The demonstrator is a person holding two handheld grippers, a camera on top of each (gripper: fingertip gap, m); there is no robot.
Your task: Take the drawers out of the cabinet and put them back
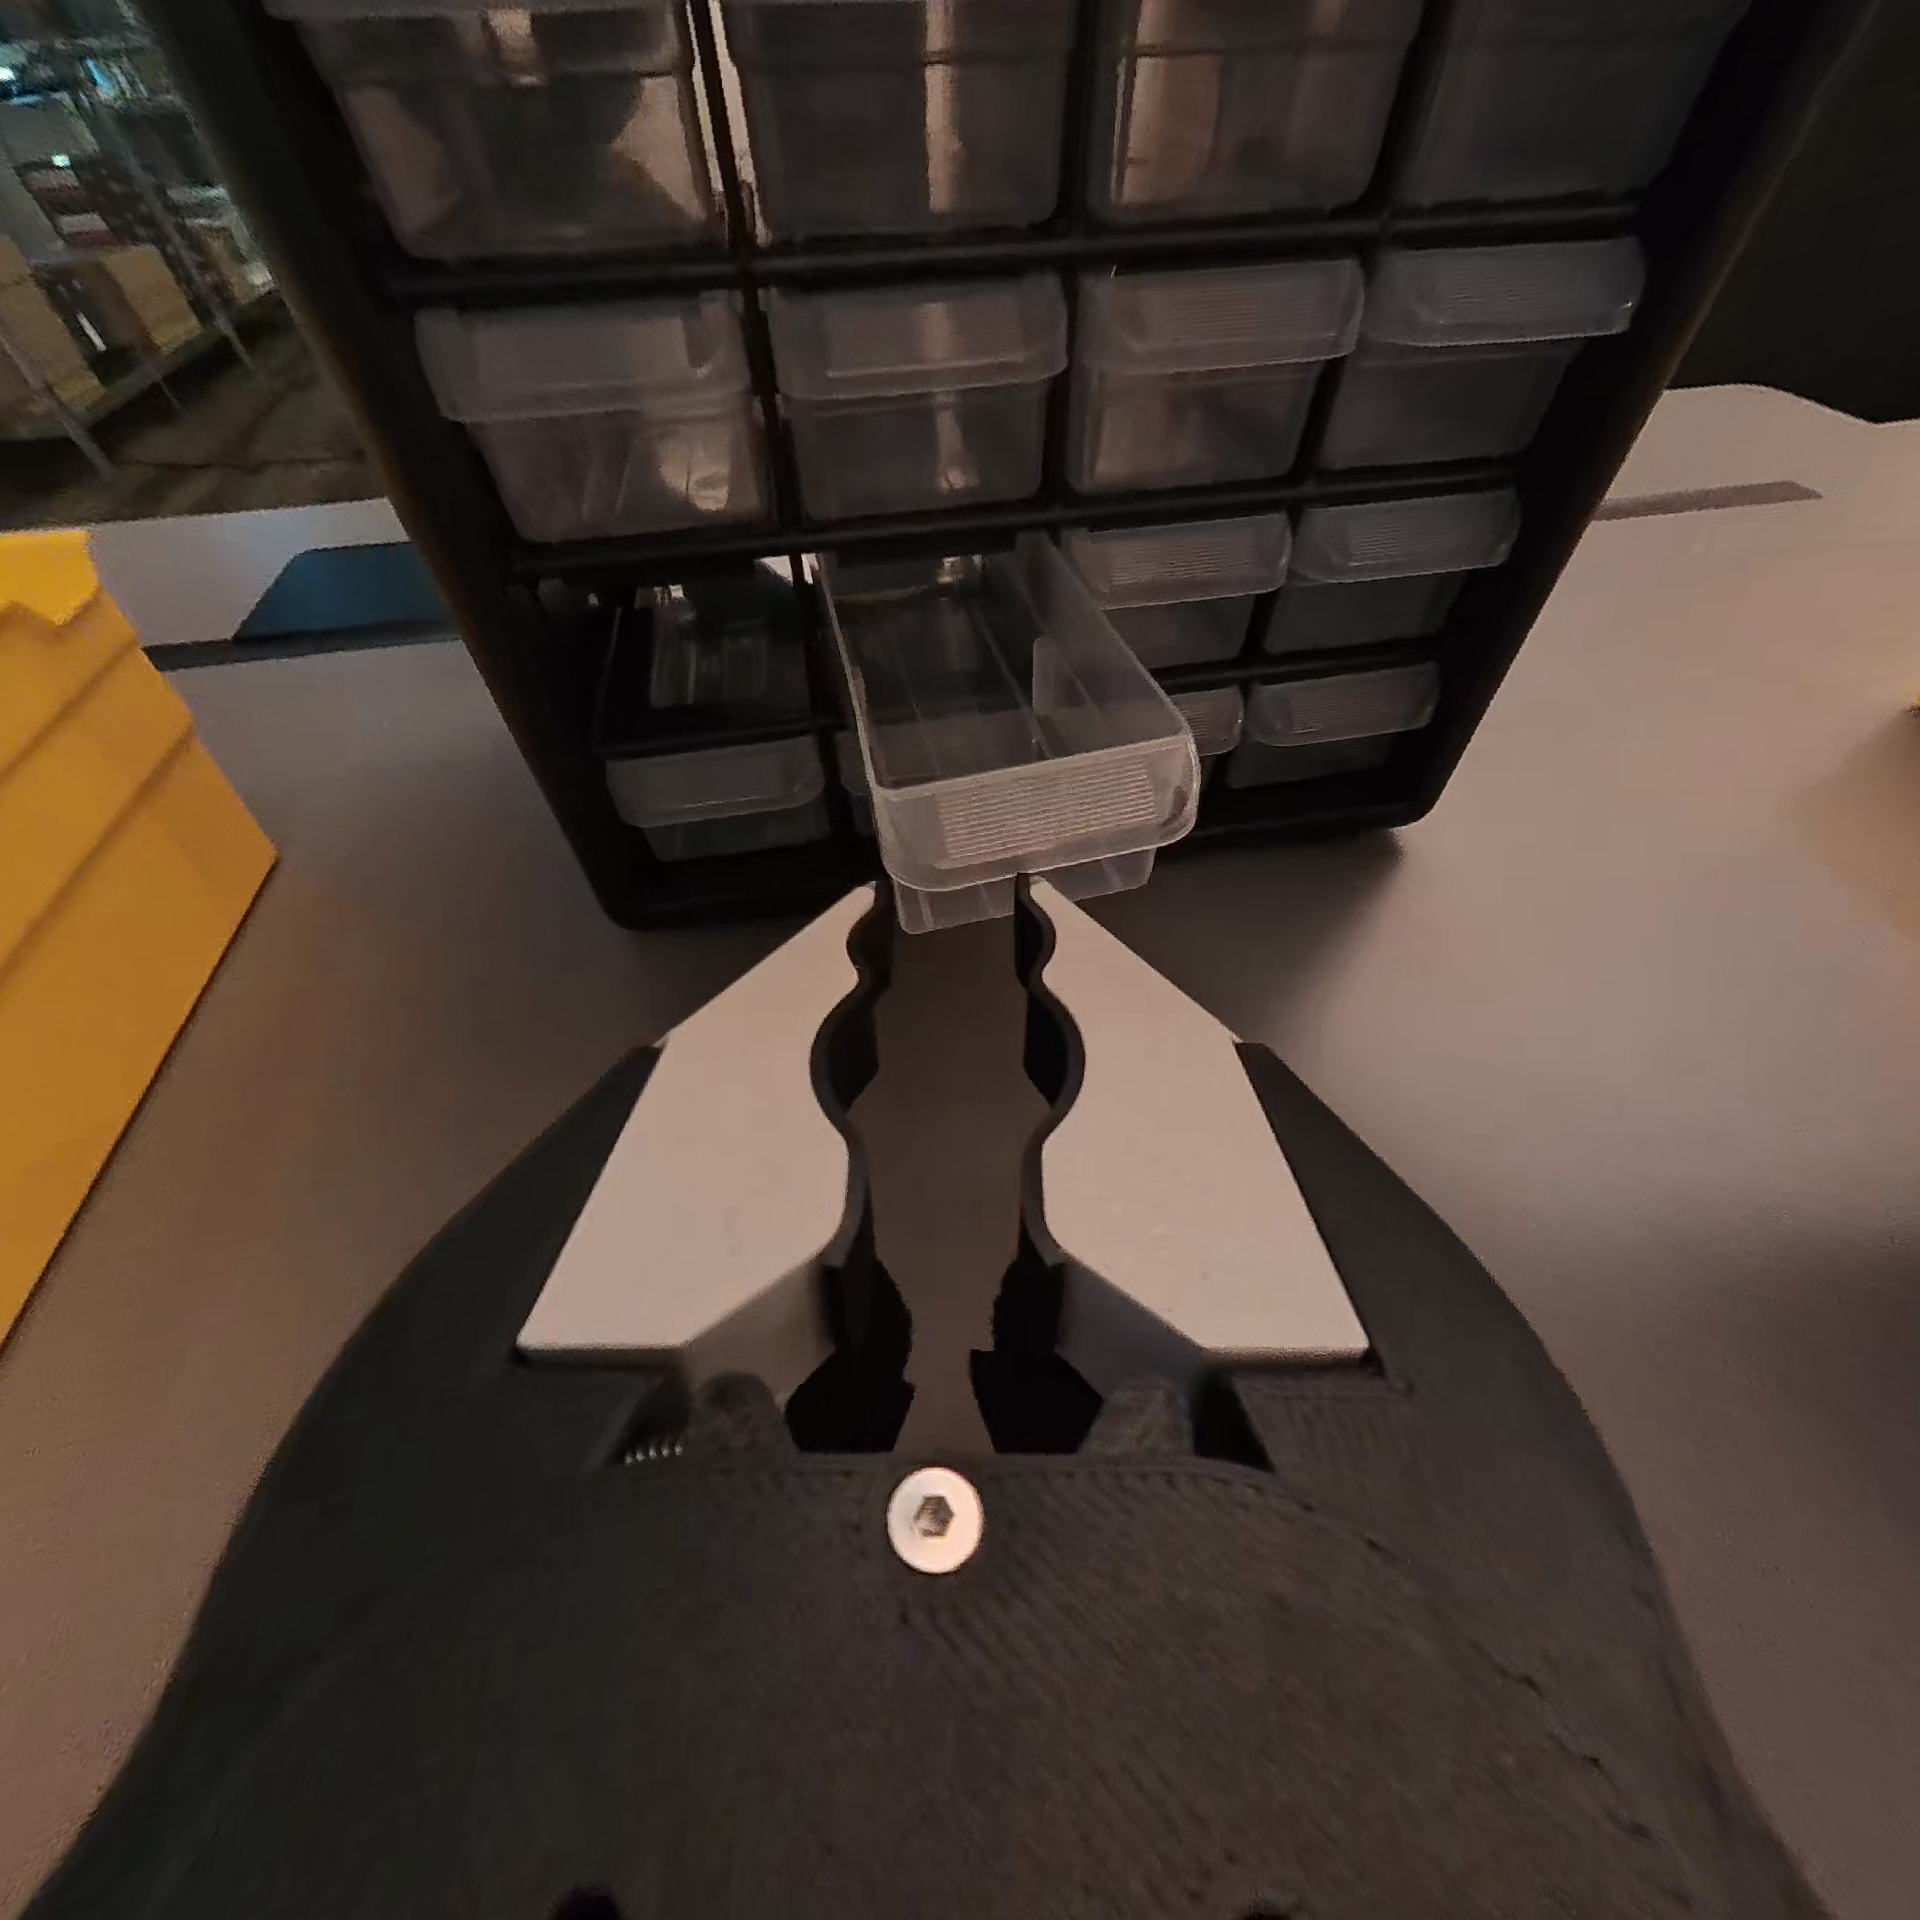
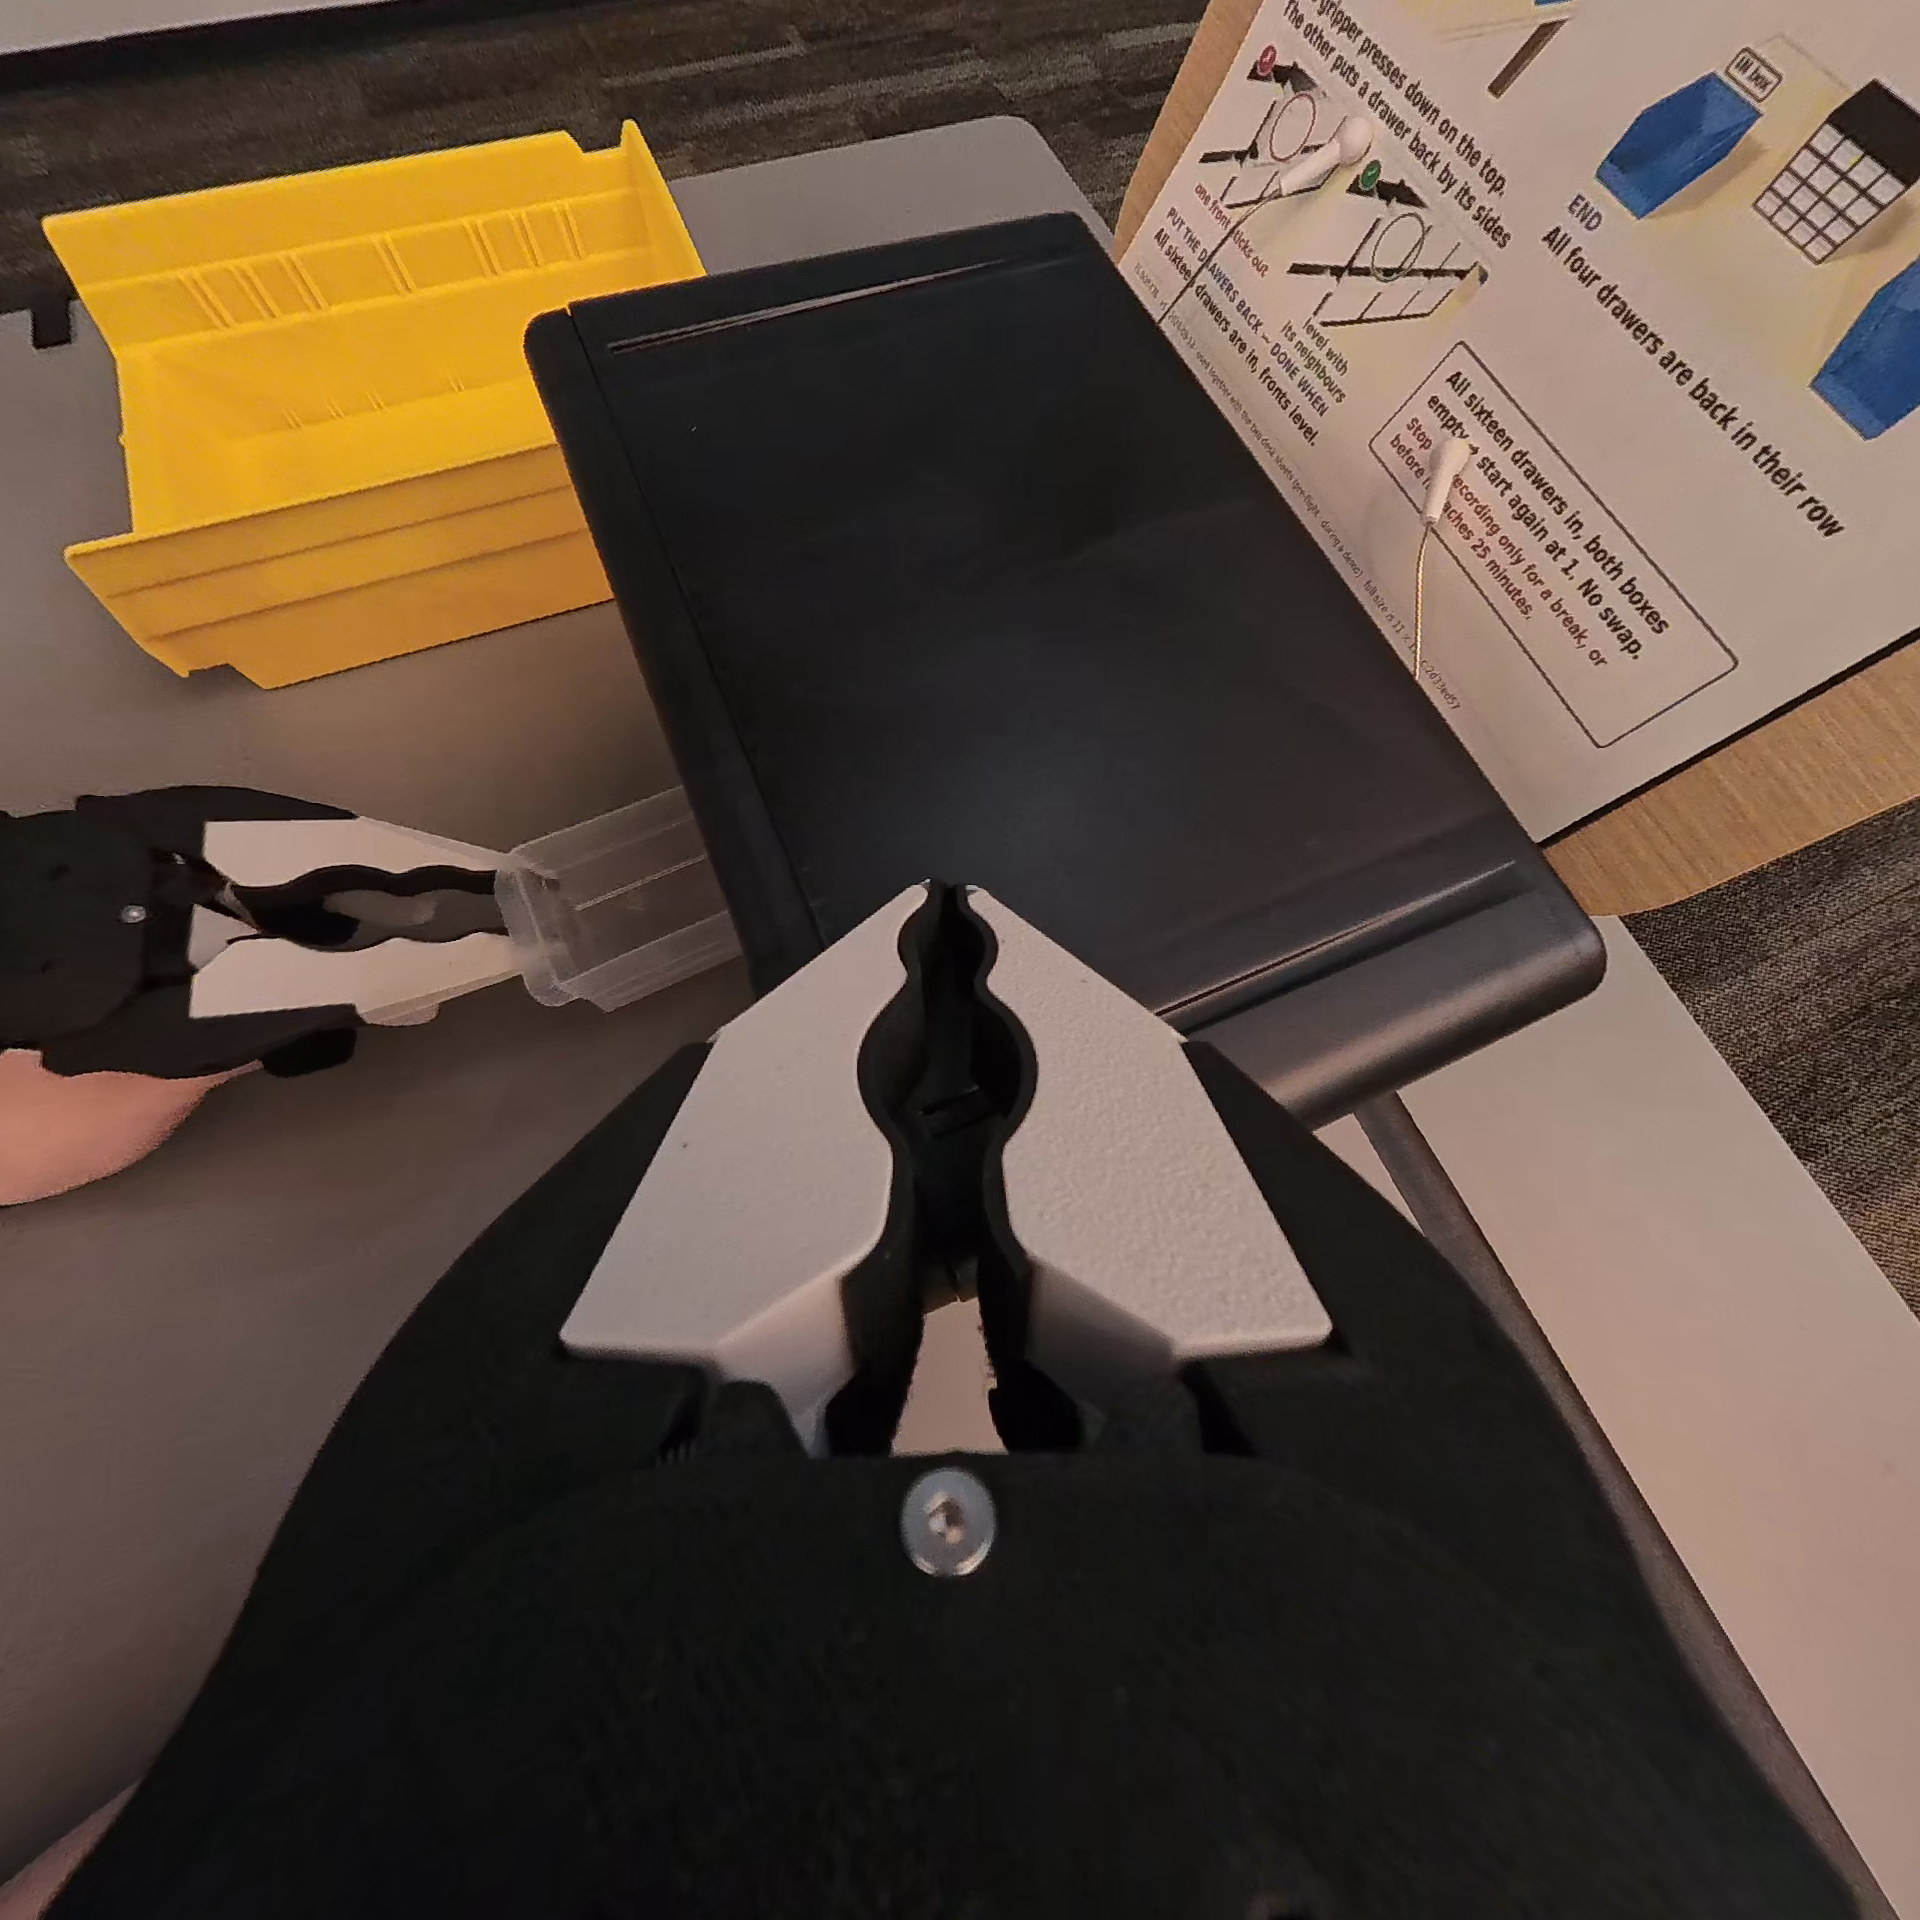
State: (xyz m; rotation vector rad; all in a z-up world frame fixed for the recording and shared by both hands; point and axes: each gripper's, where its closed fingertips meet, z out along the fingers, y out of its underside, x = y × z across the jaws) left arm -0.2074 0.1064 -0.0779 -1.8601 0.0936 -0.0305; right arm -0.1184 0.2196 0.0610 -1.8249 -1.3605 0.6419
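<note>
A black cabinet (image 1: 1039, 247) with several clear drawers stands on the grey table (image 1: 1558, 1039). One clear drawer (image 1: 1018, 748), in the third row, second column, is pulled well out. My left gripper (image 1: 956, 904) is shut on its front handle. The slot (image 1: 707, 644) to its left looks empty. In the right wrist view I look down on the cabinet's top (image 2: 1039, 571). My right gripper (image 2: 940, 894) is shut and empty, tips over the top's front edge; I cannot tell whether they touch it. The left gripper (image 2: 499, 914) and the drawer (image 2: 623, 894) show at the left.
A yellow bin (image 2: 353, 416) stands on the table left of the cabinet; it also shows in the left wrist view (image 1: 94, 831). A printed instruction sheet (image 2: 1558, 364) on a board leans behind the cabinet's right side. A hand (image 2: 62, 1132) holds the left gripper. Spacing between my two grippers at the tips: around 20 cm. The black cabinet (image 1: 1039, 247) sits 10 cm or so from the ends of my right fingers.
</note>
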